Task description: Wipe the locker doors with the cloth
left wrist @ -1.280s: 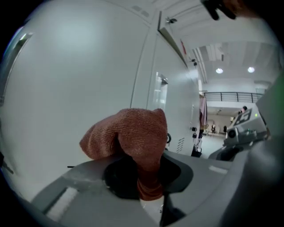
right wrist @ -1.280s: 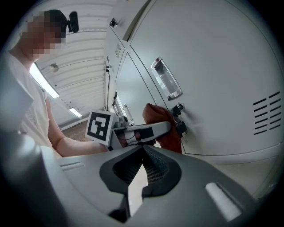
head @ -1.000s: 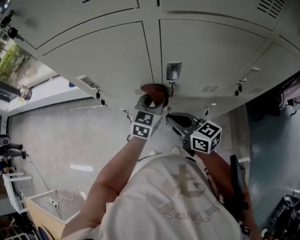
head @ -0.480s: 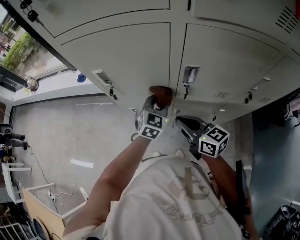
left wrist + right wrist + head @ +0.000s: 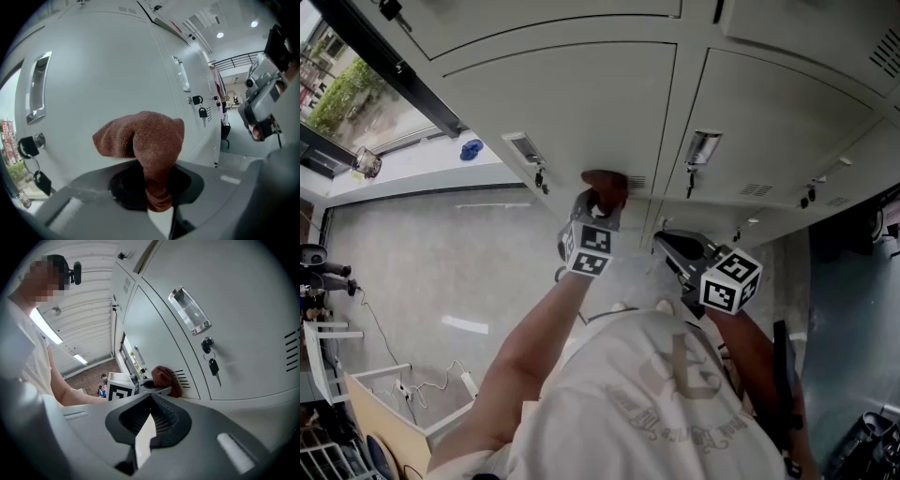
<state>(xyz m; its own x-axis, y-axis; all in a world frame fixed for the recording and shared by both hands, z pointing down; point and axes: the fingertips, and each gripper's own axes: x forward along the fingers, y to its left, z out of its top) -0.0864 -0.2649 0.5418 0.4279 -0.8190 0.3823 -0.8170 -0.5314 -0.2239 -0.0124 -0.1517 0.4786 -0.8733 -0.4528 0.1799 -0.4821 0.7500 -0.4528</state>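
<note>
Cloth (image 5: 605, 183), pinched tight in the left gripper's (image 5: 592, 208) jaws, presses on the locker door (image 5: 562, 103). It has slid left, away from the seam beside the handle (image 5: 701, 148). The right gripper (image 5: 667, 244) hangs back, jaws together, empty.

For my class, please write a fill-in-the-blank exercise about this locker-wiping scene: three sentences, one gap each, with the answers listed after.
1. The left tool presses a crumpled woven cloth, coloured reddish-____, against a pale grey metal locker door.
2. The right tool is shut and holds ____.
3. On the neighbouring door, a small dark ____ hangs from the round lock below the silver recessed handle.

Missing words: brown; nothing; key.
</note>
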